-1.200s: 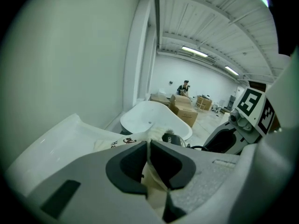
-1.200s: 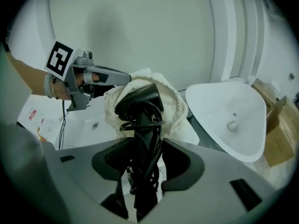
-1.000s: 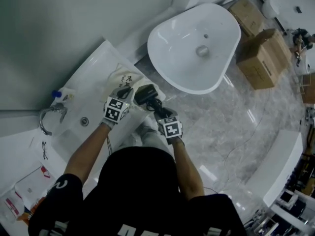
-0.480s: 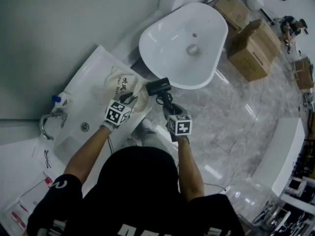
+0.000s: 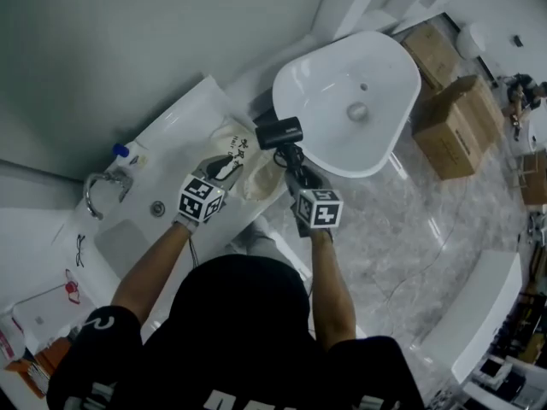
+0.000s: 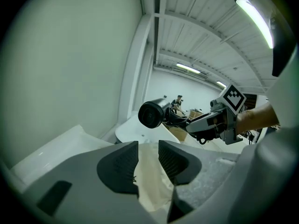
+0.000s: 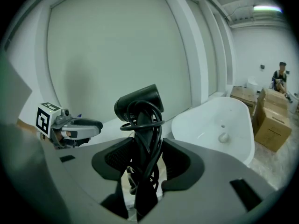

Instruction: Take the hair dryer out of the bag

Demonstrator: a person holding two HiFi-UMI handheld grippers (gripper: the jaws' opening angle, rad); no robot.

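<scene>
Hair dryer [image 7: 139, 104] stands upright between the jaws of my right gripper [image 7: 145, 155], which is clamped on its cord-wrapped handle (barrel just above the jaw tips). My left gripper [image 6: 148, 155] has its jaws opening. Cream bag [image 6: 152, 181] cloth shows between them, unpressed. Dryer hangs clear of it, ahead and to the right.

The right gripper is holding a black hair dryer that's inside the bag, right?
No, the hair dryer is outside the bag: the right gripper holds it up in the air, clear of the bag. The head view shows this.
</scene>
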